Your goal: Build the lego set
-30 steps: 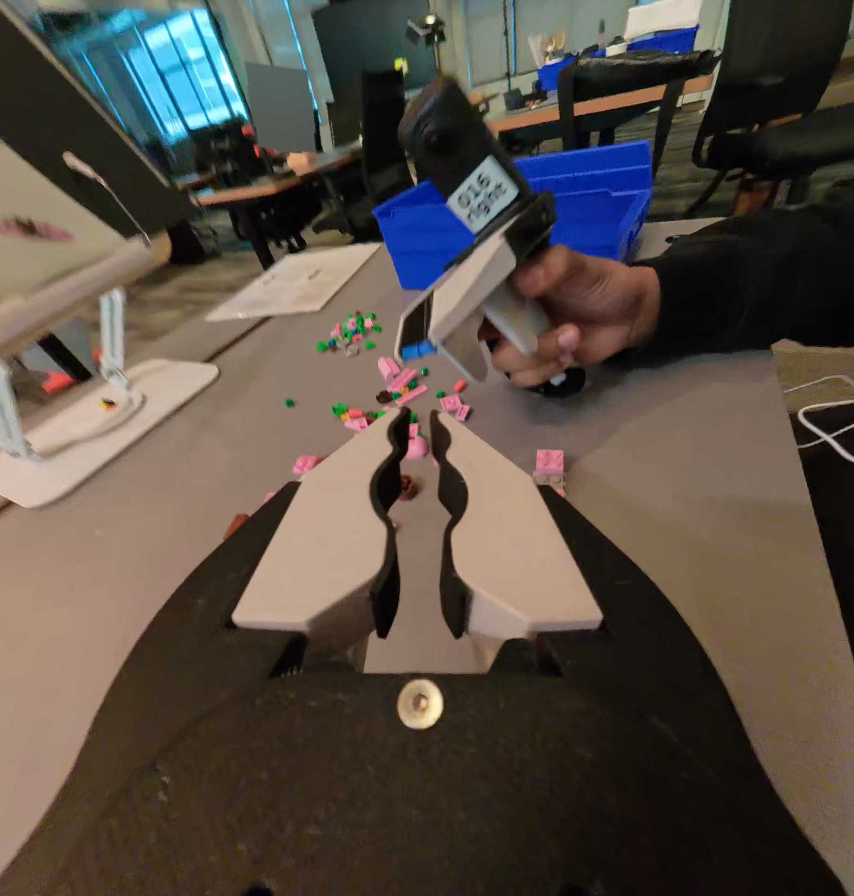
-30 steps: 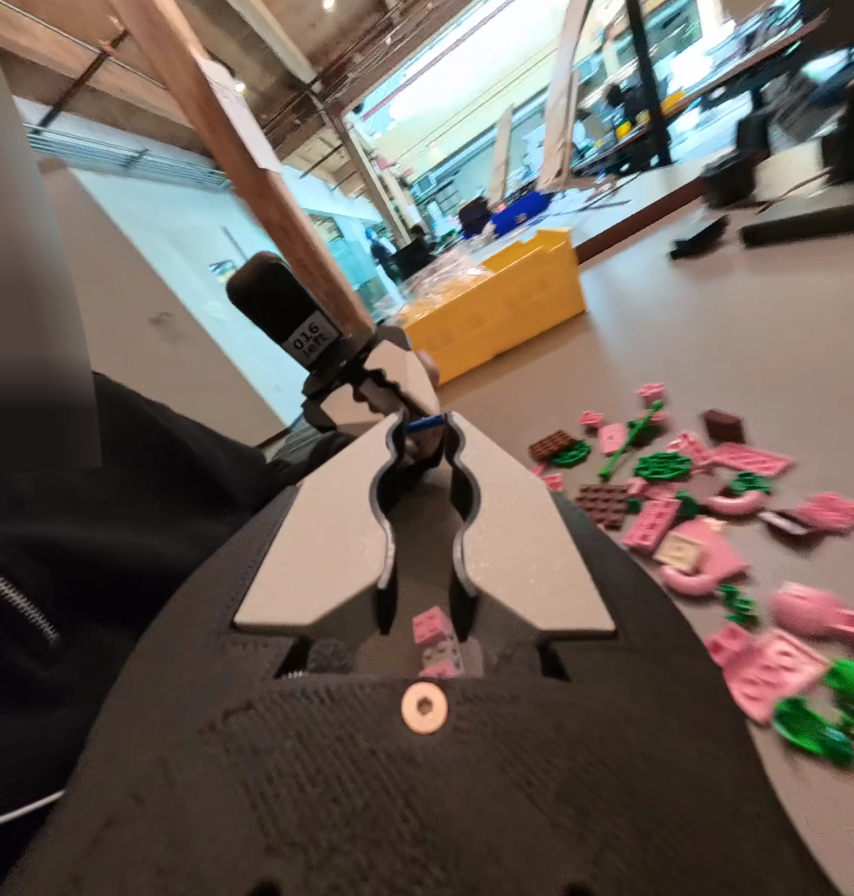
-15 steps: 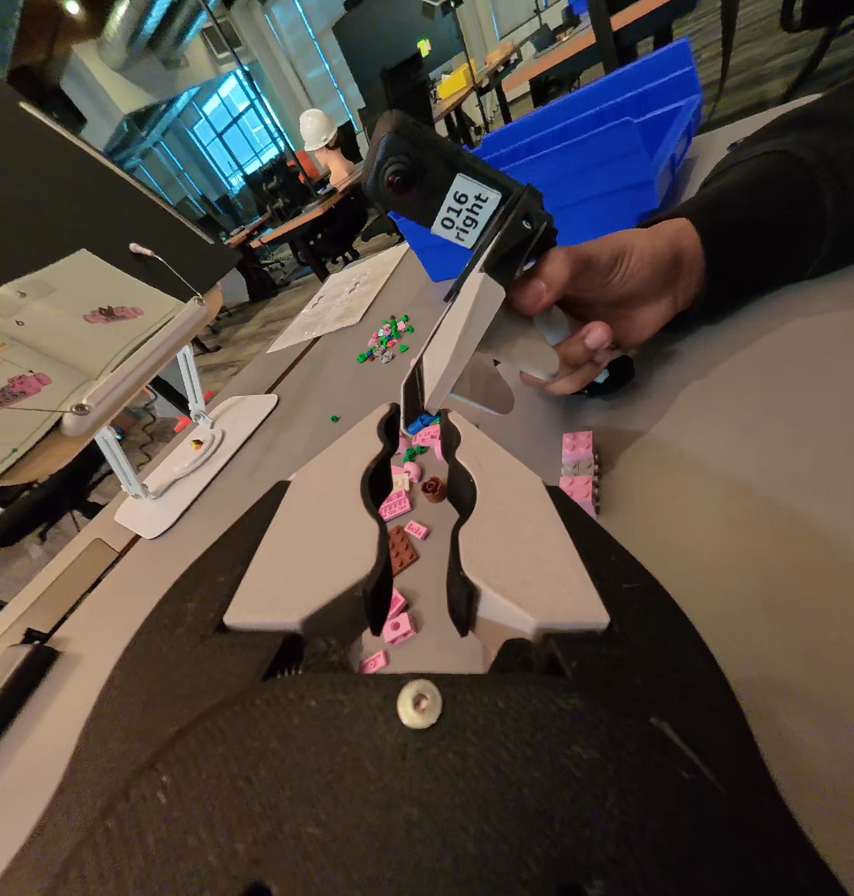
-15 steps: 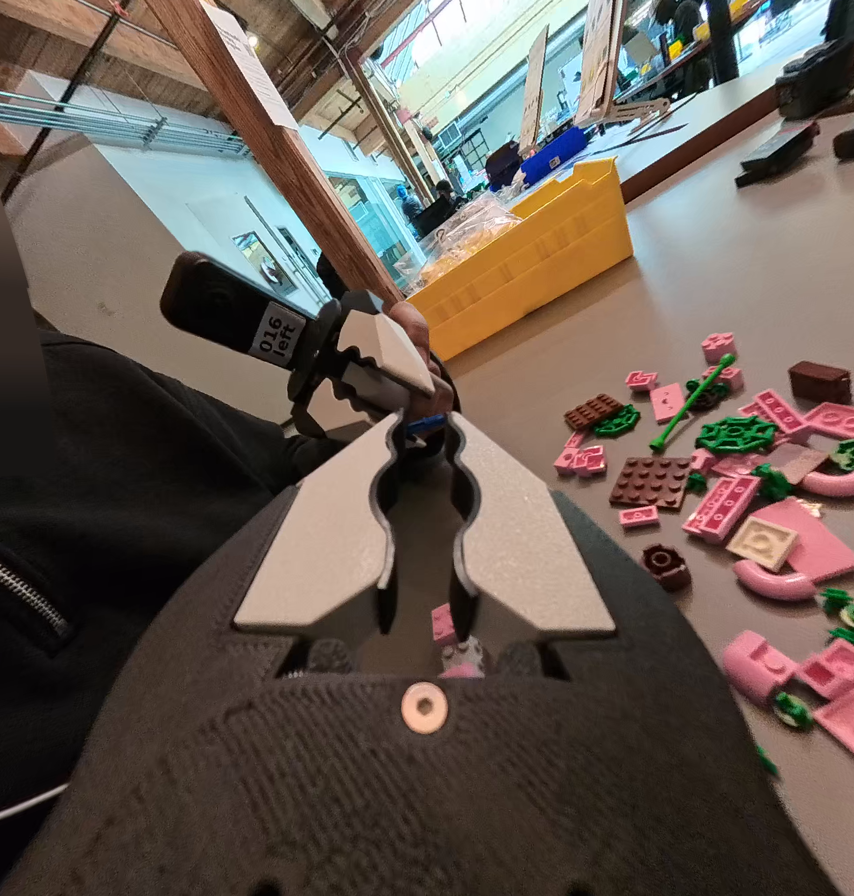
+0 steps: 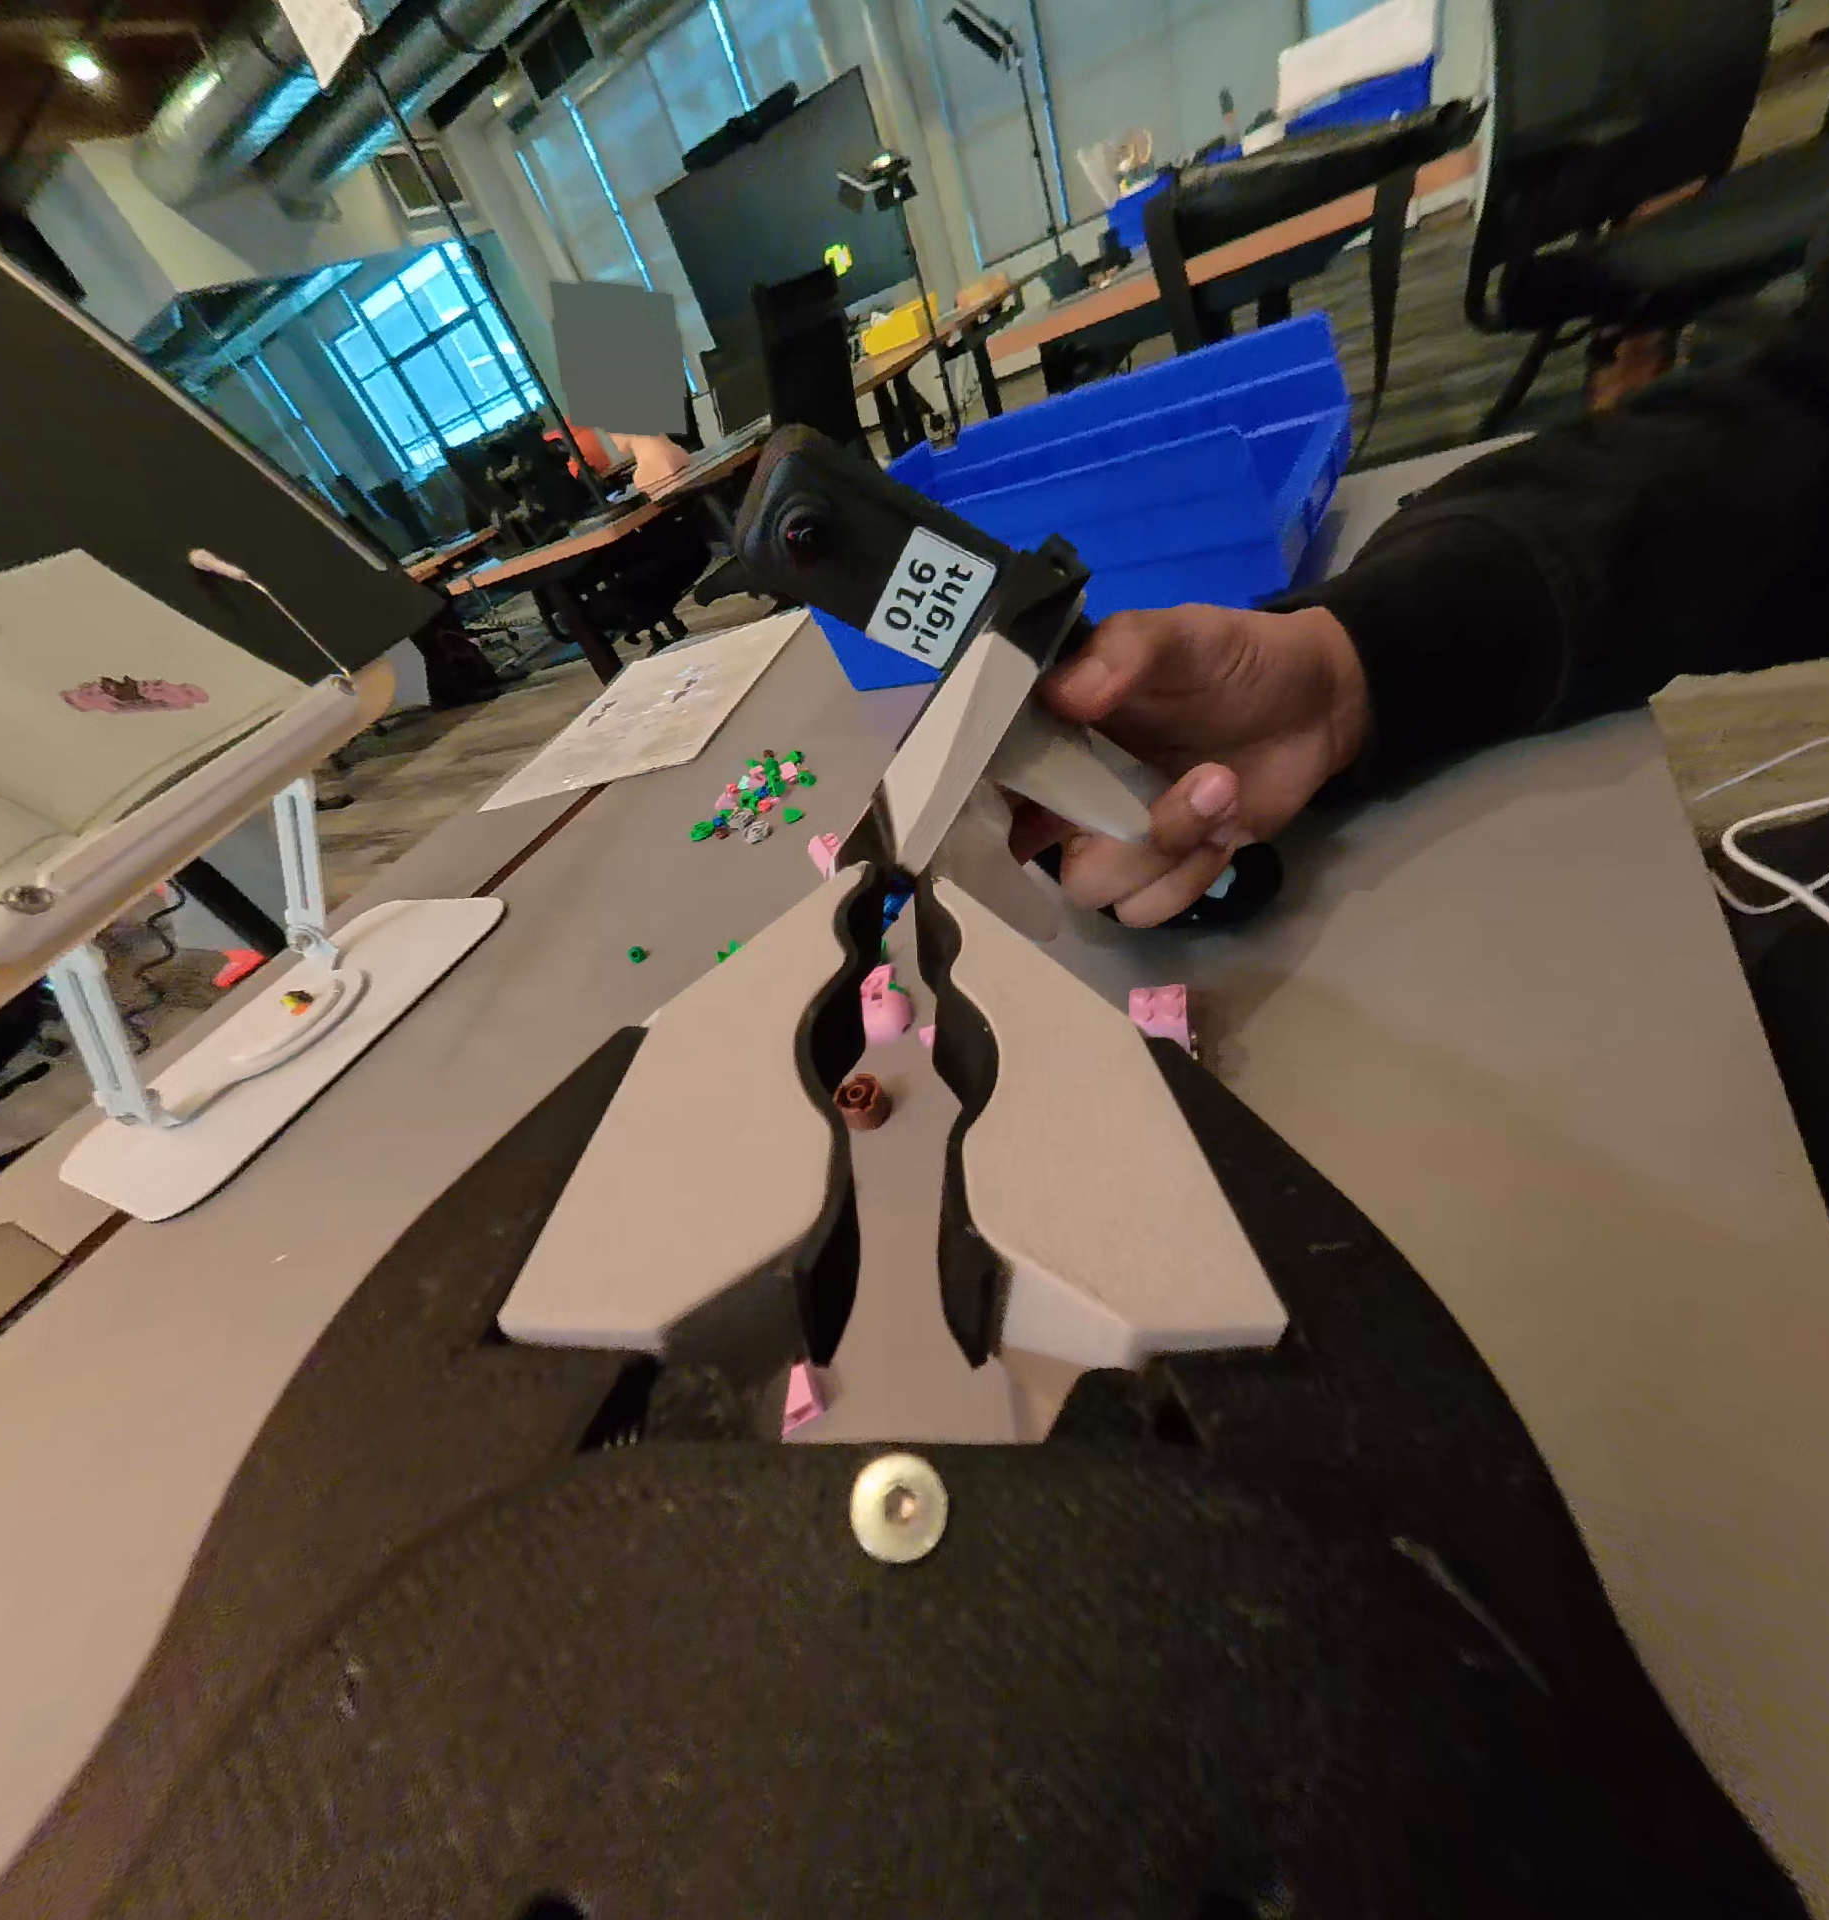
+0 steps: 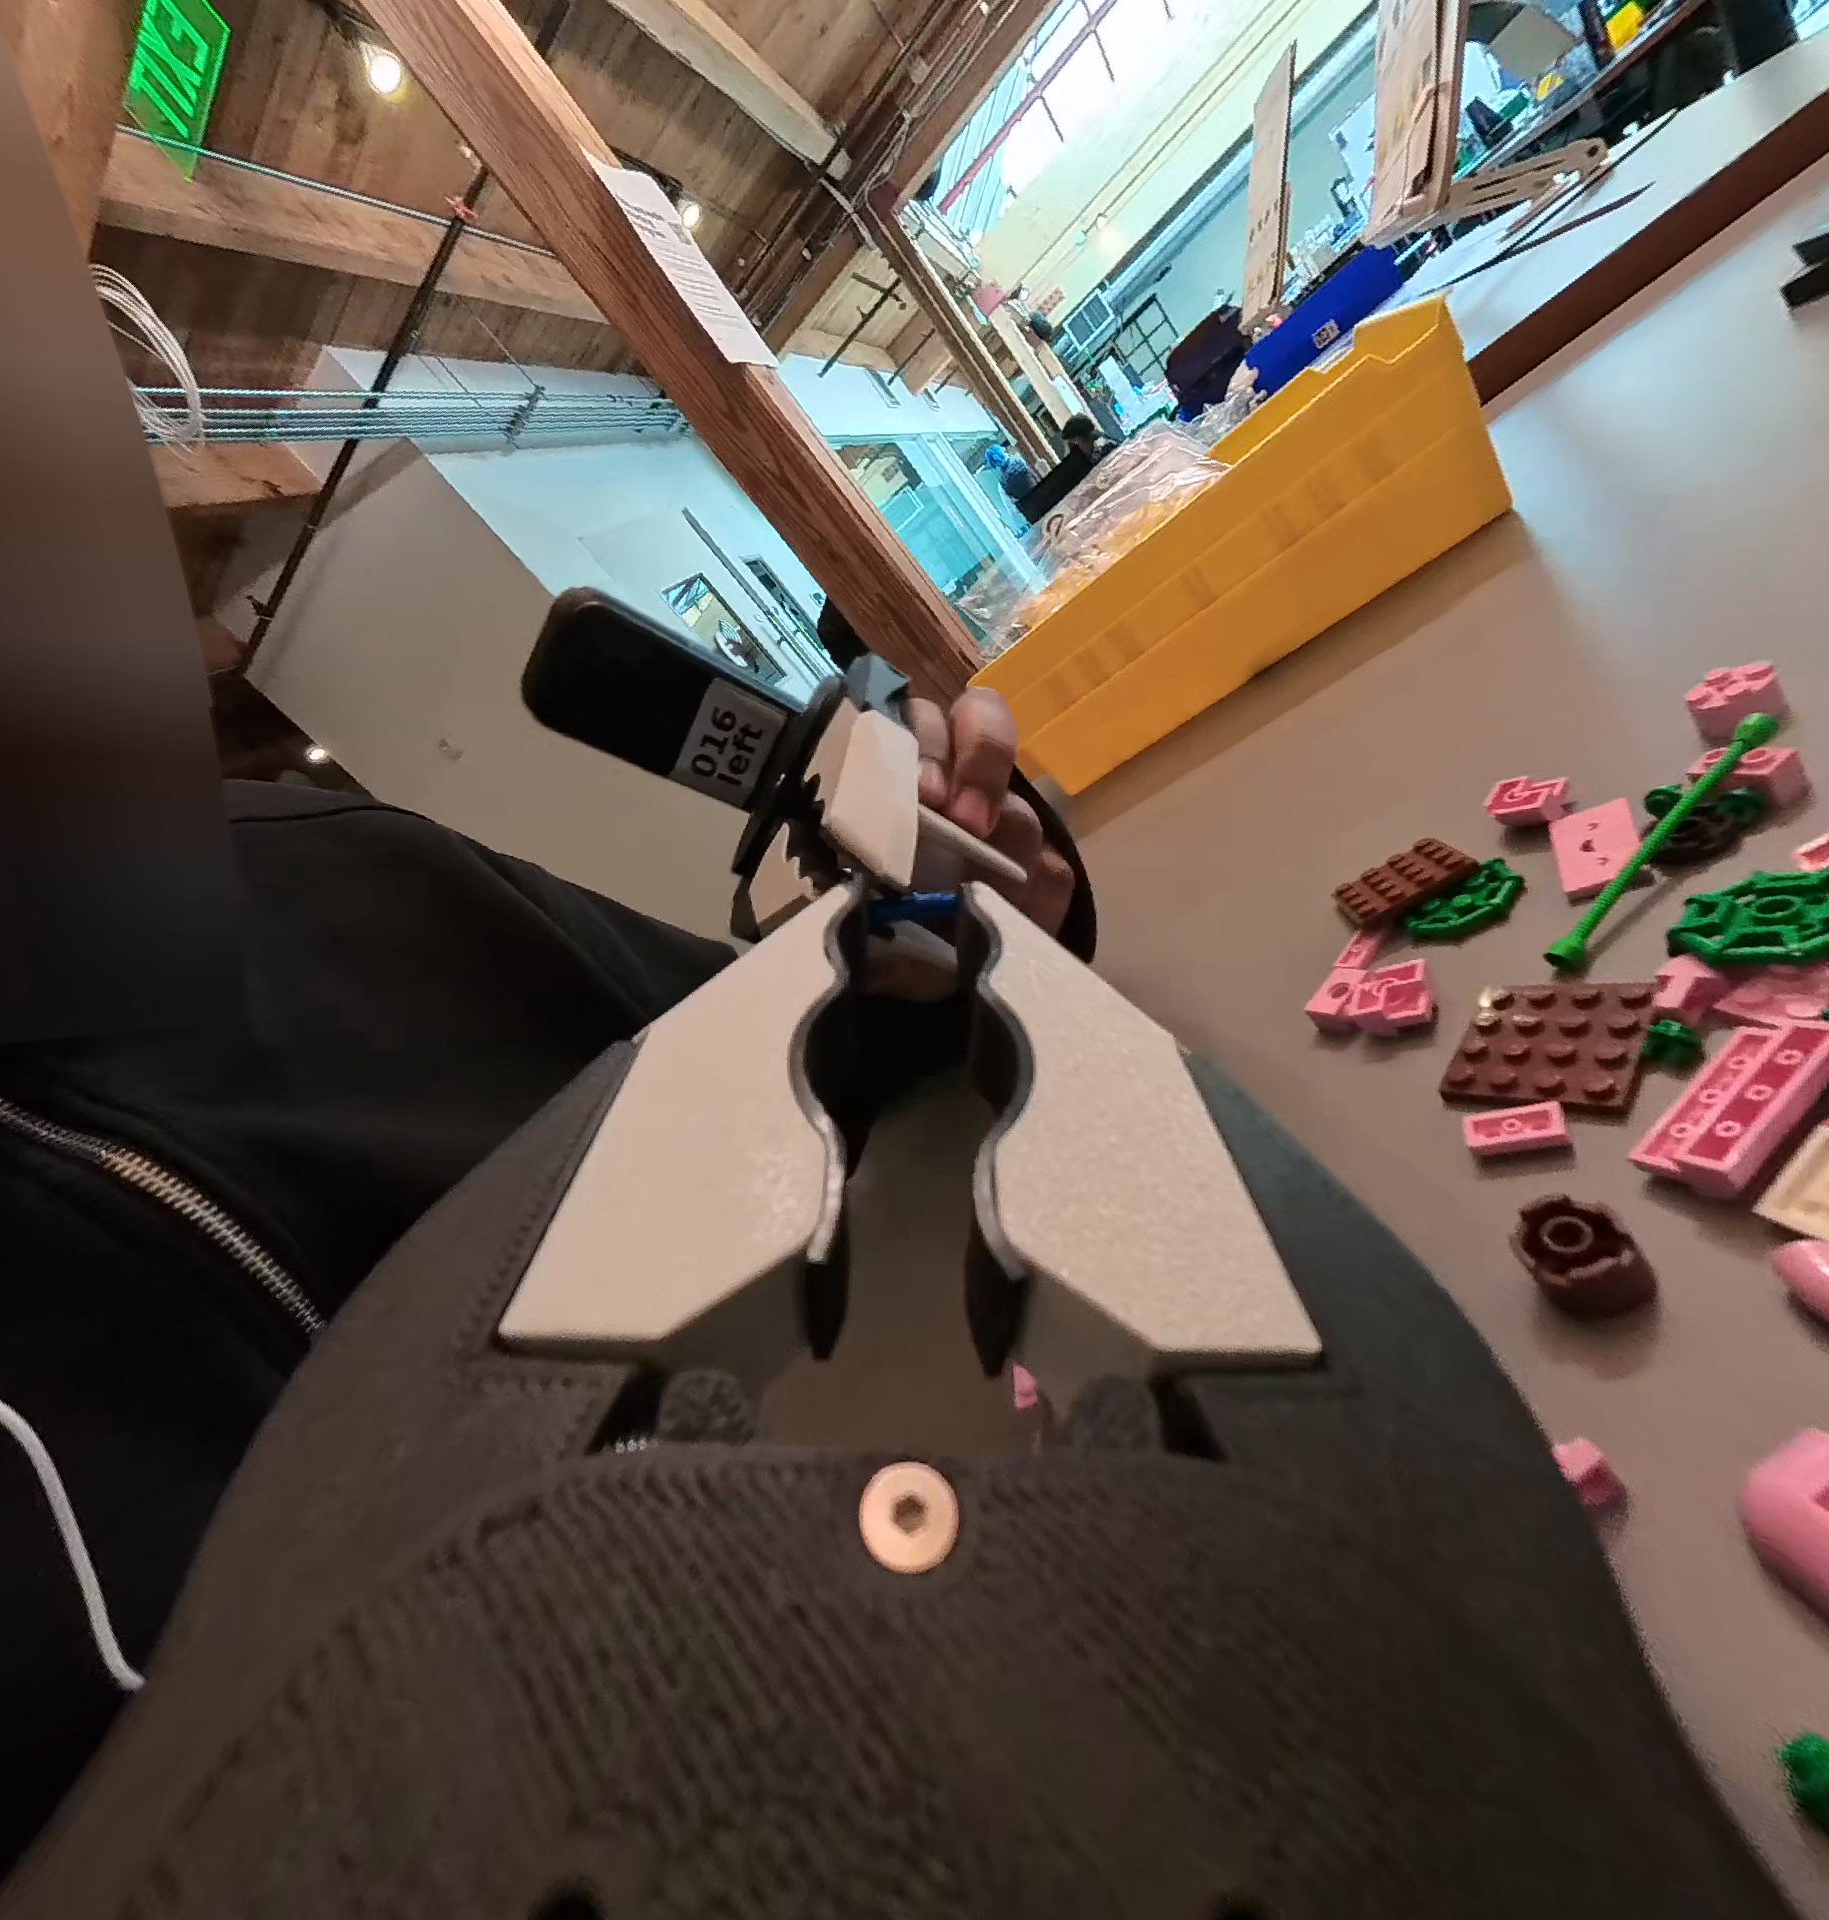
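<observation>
My left claw (image 5: 894, 896) has its tips nearly together w/ a narrow gap; a blue piece (image 5: 896, 902) sits right at the tips, but whether they pinch it I can't tell. In the right wrist view my right claw (image 6: 912, 914) is clamped on that same small blue piece (image 6: 915, 904), and the left claw (image 6: 868, 821) meets it tip to tip from the far side.

Vs 0.5 s ago: the left wrist view has tipped up a bit, so fewer bricks show between its fingers. Now only a brown round stud (image 5: 861, 1101) and a pink piece (image 5: 884, 1003) lie there on the counter (image 5: 1409, 1091). The two claws are still tip to tip, blue piece still between them.

Left to right in the left view: a book stand (image 5: 214, 1039) w/ an open instruction booklet at far left, a paper sheet (image 5: 661, 717) farther off, a small green/pink pile (image 5: 754, 795), then a blue bin (image 5: 1149, 488) behind the right hand (image 5: 1190, 748).

In the right view, a yellow bin (image 6: 1263, 592) sits far mid. The loose pink, brown and green bricks spread on the right, incl. a brown plate (image 6: 1554, 1049) and a green stem (image 6: 1658, 842).
</observation>
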Available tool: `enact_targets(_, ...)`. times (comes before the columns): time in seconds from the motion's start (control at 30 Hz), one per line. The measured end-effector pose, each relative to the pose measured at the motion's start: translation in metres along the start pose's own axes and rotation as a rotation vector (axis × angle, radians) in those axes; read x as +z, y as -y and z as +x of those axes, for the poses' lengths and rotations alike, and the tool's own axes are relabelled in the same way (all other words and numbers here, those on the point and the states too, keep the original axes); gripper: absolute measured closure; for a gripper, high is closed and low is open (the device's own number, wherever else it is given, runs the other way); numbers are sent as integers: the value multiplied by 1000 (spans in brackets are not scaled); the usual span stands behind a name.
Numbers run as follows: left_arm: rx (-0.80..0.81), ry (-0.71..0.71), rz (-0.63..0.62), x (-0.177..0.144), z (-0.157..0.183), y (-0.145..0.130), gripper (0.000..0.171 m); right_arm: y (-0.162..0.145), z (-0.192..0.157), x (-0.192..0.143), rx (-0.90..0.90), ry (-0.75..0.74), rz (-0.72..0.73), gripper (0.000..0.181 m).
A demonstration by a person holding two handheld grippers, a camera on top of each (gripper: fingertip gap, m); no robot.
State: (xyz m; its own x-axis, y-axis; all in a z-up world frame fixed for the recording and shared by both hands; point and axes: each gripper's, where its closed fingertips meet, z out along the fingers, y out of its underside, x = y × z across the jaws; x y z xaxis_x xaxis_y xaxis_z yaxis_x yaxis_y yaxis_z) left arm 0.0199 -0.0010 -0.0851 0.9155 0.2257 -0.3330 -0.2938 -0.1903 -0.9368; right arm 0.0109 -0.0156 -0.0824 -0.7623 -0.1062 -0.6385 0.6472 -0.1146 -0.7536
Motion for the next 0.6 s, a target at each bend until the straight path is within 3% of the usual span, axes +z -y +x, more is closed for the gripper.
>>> enact_targets(0.1, -47, 4, 28, -5, -7, 2, 169, 0, -13, 1, -16, 70, -6, 139)
enact_targets(0.27, -202, -14, 129, -14, -19, 13, 169, 7, -19, -1, -23, 98, 32, 143)
enact_targets(0.33, -340, -54, 211, -19, -25, 22, 169, 13, -16, -4, -83, 51, 63, 142)
enact_targets(0.5, -835, -272, 452, -27, -36, 37, 170, 26, -15, -12, -621, -274, 61, 145)
enact_targets(0.6, -1009, -405, 507, -23, -32, 39, 170, 29, -26, -10, -925, -409, 51, 148)
